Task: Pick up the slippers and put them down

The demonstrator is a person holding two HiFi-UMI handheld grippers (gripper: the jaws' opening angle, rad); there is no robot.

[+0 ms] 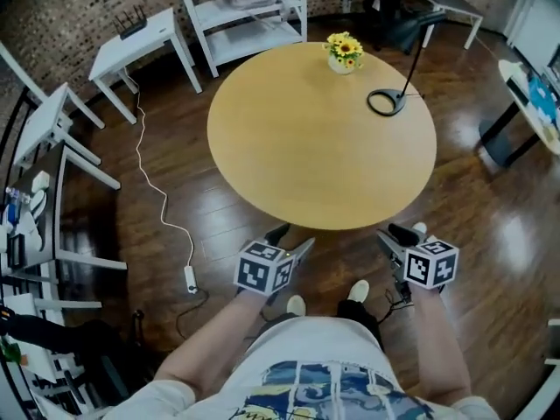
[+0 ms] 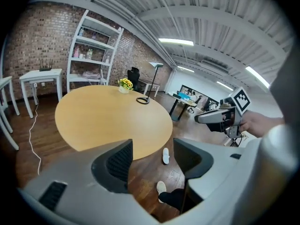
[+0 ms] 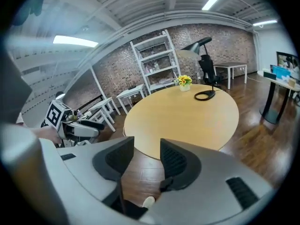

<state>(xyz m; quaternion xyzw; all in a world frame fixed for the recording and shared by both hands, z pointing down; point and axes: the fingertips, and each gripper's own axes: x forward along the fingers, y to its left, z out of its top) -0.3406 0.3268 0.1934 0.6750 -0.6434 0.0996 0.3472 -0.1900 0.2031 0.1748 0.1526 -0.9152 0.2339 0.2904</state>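
Note:
In the head view two white slippers, one [image 1: 296,304] and the other [image 1: 358,290], show on the dark wood floor by the person's feet, just short of the round table [image 1: 262,147]. In the left gripper view one slipper [image 2: 165,155] lies on the floor under the table's edge. A second [image 2: 161,188] sits at the end of a dark trouser leg. My left gripper [image 1: 292,239] [image 2: 152,156] and right gripper [image 1: 395,233] [image 3: 147,156] hang side by side above the floor at the table's near edge. Both are open with nothing between their pads.
On the table's far side stand a pot of yellow flowers [image 1: 343,52] and a black desk lamp [image 1: 387,101]. A white shelf unit [image 1: 249,16] and white side tables [image 1: 140,38] stand beyond. A white cable and power strip [image 1: 191,278] lie on the floor at left.

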